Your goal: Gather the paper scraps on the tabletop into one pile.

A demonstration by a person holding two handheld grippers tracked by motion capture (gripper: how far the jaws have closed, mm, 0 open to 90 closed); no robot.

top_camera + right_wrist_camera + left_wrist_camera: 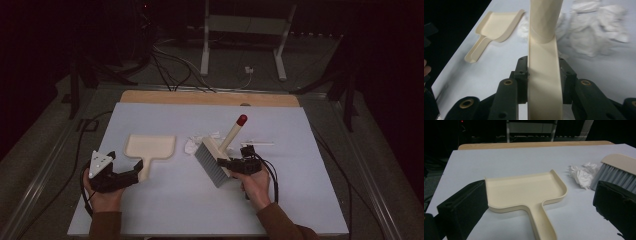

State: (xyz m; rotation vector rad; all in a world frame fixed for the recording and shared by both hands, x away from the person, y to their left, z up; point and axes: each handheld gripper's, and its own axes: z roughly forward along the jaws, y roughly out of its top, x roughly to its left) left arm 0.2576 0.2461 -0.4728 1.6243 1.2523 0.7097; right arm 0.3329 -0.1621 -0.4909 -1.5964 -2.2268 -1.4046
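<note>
Clamping brush (544, 75) — right tool (231, 163); dustpan handle (541, 222) between left tool's (135, 173) parted jaws.

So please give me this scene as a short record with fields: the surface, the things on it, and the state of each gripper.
surface: pale blue table sheet
brush: cream hand brush with grey bristles and red-tipped handle, tilted, bristles toward the paper
dustpan: cream plastic dustpan, lying flat
debris: crumpled white paper scraps, between dustpan and brush
left gripper: open, jaws either side of the dustpan handle, not gripping
right gripper: shut on the brush body
</note>
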